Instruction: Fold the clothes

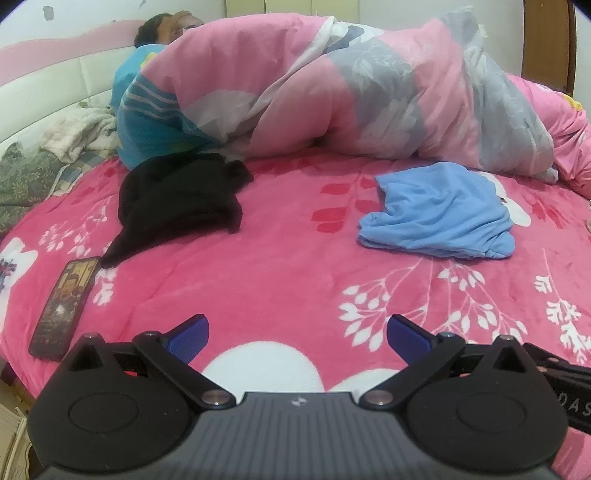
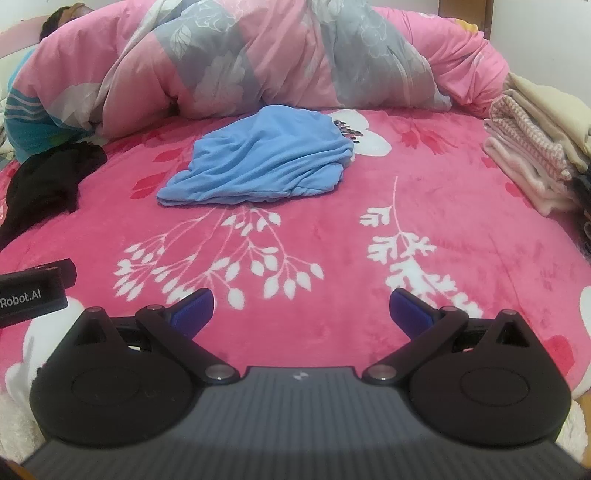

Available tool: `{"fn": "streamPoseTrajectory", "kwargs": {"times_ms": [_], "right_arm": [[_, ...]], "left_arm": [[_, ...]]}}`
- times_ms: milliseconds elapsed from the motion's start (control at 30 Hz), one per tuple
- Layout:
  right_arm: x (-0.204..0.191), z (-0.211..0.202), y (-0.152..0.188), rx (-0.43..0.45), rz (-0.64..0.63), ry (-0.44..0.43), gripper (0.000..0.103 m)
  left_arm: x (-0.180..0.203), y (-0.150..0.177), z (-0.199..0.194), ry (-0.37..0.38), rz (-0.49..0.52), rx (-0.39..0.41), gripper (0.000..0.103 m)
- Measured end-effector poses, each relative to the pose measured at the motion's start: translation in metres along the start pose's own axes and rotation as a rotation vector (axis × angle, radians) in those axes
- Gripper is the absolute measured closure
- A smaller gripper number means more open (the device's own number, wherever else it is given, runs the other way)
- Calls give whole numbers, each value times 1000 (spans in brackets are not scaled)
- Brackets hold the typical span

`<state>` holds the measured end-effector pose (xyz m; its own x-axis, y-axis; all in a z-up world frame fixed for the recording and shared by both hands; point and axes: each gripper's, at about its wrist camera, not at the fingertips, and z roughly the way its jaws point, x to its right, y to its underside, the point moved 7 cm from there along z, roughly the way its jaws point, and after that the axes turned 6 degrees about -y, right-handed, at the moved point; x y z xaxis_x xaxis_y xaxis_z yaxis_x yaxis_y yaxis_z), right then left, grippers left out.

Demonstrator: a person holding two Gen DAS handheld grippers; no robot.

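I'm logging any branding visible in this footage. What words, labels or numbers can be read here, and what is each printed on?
"Robot.AI": white print on the black body of the left gripper, seen at the left edge of the right wrist view; it may be cut off at the frame edge.
"DAS": pale letters on the black body at the right edge of the left wrist view; only partly in frame.
Phone screen: image and text too blurred to read.

A person lying at the bed's far edge is hidden under a pink quilt (only the head shows), the phone screen is too blurred to read, and the right picture edge cuts off the folded stack.
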<state>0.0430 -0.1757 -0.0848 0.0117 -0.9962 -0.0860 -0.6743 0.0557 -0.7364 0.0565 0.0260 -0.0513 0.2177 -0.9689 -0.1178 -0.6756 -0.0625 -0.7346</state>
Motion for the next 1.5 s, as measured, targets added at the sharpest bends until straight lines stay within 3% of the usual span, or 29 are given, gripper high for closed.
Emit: {"fn": "streamPoseTrajectory", "kwargs": {"times_ms": [1500], "right_arm": [[-2, -1, -3, 14, 12, -1, 1]], "left_arm": [[-3, -1, 2, -14, -5, -4, 0]]}}
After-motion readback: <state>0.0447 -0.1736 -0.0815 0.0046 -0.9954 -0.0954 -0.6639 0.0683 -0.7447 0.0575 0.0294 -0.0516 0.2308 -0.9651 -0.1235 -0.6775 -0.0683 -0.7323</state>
